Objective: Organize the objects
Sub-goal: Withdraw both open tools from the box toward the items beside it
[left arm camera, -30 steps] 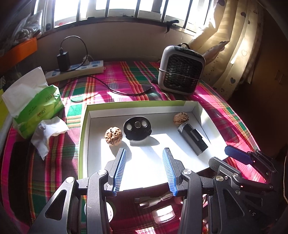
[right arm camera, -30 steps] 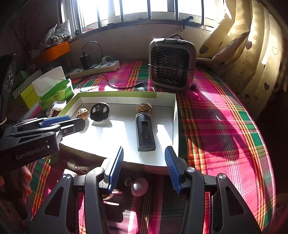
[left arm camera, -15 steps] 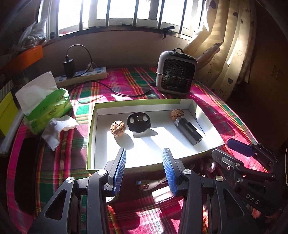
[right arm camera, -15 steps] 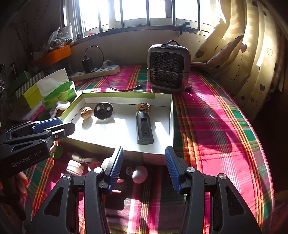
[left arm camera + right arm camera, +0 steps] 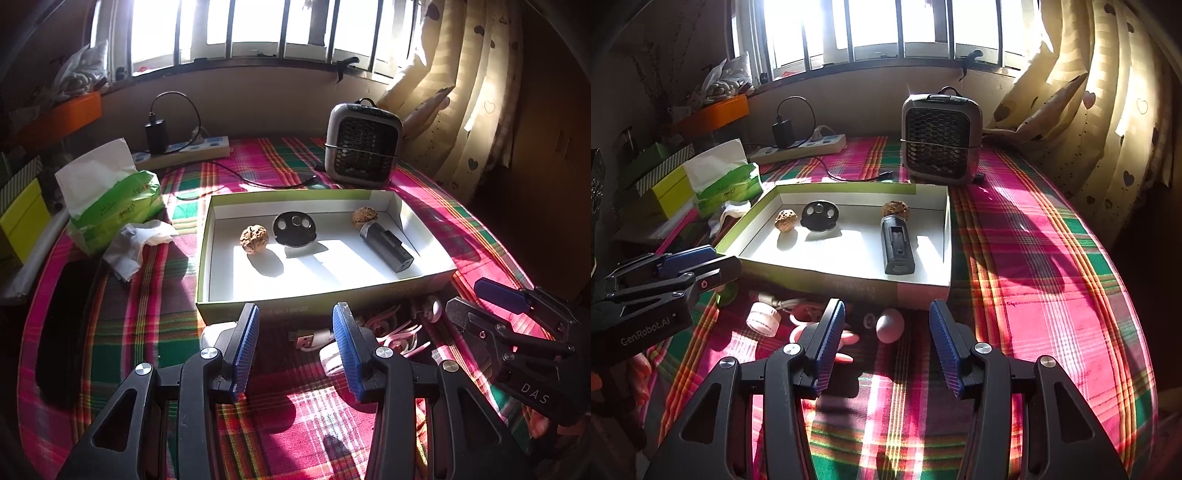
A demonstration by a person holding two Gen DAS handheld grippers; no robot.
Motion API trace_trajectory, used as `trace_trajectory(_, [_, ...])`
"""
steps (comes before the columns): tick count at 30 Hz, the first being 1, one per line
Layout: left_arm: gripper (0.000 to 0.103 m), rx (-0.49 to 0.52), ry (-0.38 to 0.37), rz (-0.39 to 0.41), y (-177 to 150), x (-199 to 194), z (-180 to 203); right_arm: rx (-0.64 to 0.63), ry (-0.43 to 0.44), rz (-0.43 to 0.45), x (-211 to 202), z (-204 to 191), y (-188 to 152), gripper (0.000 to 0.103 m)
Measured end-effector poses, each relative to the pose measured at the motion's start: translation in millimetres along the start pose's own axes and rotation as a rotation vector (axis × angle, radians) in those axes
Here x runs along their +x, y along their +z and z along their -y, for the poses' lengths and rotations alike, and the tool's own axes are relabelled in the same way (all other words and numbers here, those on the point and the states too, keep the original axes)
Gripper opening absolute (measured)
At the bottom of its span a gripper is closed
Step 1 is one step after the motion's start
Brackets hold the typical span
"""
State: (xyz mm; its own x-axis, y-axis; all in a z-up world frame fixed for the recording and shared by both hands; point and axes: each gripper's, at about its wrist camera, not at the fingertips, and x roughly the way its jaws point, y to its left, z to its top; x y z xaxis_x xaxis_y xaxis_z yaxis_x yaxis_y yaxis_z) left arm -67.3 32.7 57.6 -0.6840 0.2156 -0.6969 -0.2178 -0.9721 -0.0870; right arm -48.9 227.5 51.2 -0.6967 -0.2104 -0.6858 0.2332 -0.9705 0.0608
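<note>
A shallow white box with a green rim (image 5: 325,295) (image 5: 849,275) lies on the plaid cloth. It holds two walnuts (image 5: 253,239) (image 5: 364,216), a black round disc with holes (image 5: 294,229) and a black rectangular device (image 5: 388,246). In front of the box lie a USB cable (image 5: 306,338), pink earphones (image 5: 399,332), a small white jar (image 5: 762,319) and a pink egg-shaped piece (image 5: 890,325). My left gripper (image 5: 295,332) is open and empty above the cable. My right gripper (image 5: 886,328) is open and empty over the pink piece.
A small heater (image 5: 362,147) stands behind the box. A power strip with charger (image 5: 181,147) lies at the back. A green tissue pack (image 5: 110,206) and crumpled tissue (image 5: 136,243) sit left. Curtains (image 5: 1089,110) hang at the right.
Both grippers have drawn back from the box towards the near side, so the loose items in front of the box have come into view. Both stay open.
</note>
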Motion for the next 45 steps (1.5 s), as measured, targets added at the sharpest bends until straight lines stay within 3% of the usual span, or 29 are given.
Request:
trace_trajectory(19, [0.044, -0.064, -0.034, -0.019, -34, -10, -27, -0.026, 0.047, -0.024, 1, -9, -18, 0.055])
trace_trajectory(34, [0.044, -0.113, 0.000, -0.047, -30, 13, -42, -0.055, 0.074, -0.071, 11, -20, -26, 0.055])
trace_trajectory(45, [0.044, -0.114, -0.018, -0.072, -25, 26, -47, -0.074, 0.131, -0.121, 25, -28, -25, 0.055])
